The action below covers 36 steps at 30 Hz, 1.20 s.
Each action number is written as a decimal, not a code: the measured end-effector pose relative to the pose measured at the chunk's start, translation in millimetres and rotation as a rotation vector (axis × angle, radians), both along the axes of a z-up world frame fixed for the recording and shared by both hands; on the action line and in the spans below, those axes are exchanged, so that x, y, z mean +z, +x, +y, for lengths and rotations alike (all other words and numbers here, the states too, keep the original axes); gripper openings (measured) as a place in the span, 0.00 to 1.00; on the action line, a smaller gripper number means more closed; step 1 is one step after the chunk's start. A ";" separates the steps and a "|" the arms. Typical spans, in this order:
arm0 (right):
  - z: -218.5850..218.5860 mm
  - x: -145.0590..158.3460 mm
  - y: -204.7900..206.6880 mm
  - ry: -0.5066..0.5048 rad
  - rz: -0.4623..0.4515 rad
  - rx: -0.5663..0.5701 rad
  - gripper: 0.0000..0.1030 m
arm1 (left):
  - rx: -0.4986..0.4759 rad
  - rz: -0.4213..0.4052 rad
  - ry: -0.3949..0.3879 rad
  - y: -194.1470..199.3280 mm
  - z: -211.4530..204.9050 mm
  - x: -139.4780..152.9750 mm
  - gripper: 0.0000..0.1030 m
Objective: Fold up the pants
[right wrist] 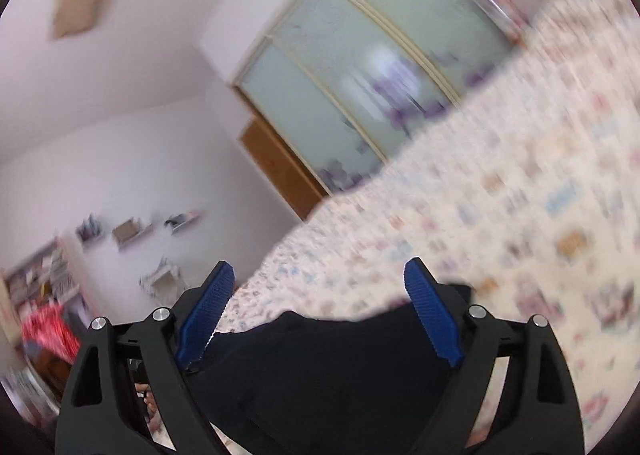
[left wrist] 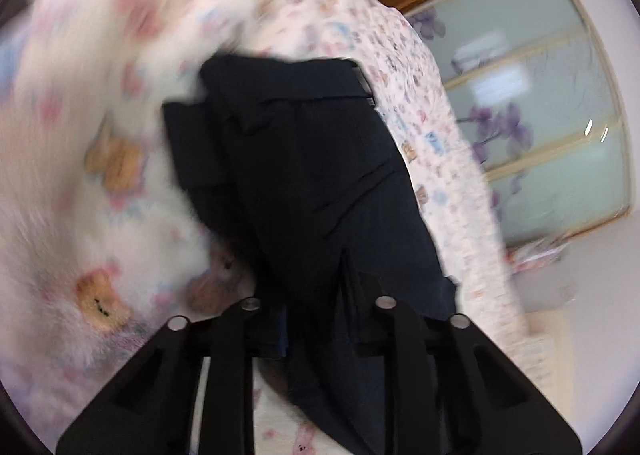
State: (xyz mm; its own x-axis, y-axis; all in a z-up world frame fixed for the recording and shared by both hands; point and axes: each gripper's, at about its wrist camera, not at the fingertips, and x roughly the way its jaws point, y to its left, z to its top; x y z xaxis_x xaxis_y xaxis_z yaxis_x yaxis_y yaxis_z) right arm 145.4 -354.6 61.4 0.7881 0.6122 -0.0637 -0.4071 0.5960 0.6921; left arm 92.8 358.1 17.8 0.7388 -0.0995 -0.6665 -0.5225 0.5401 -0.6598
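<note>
The dark fabric pants [left wrist: 304, 175] lie on the teddy-print white bedspread [left wrist: 100, 159]. Beyond the bedspread's far edge stands the frosted-glass sliding wardrobe [right wrist: 360, 75], with the brown wooden door [right wrist: 280, 171] beside it.

My left hand-held gripper [left wrist: 316, 307] is clamped tight on the pants [left wrist: 312, 175]. My right hand-held gripper [right wrist: 320, 307] has its blue fingers [right wrist: 432, 319] spread wide apart.

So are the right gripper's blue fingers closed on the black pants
No, the right gripper is open: its blue fingers stand wide apart, with the black pants lying loose below and between them on the patterned bedspread.
</note>
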 end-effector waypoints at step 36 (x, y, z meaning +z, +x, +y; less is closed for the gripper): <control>-75.0 -18.5 -7.1 0.355 -0.015 -0.159 0.87 | -1.043 -0.104 1.110 0.2 -488.6 26.0 0.12</control>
State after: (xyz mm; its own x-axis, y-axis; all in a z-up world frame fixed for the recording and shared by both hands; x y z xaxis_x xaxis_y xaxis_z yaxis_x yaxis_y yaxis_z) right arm 138.3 -429.6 42.9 0.8743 0.4640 0.1426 -0.3406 0.3773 0.8612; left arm 93.0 -130.5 43.8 0.7048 -0.0895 -0.7038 0.4138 0.8577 0.3053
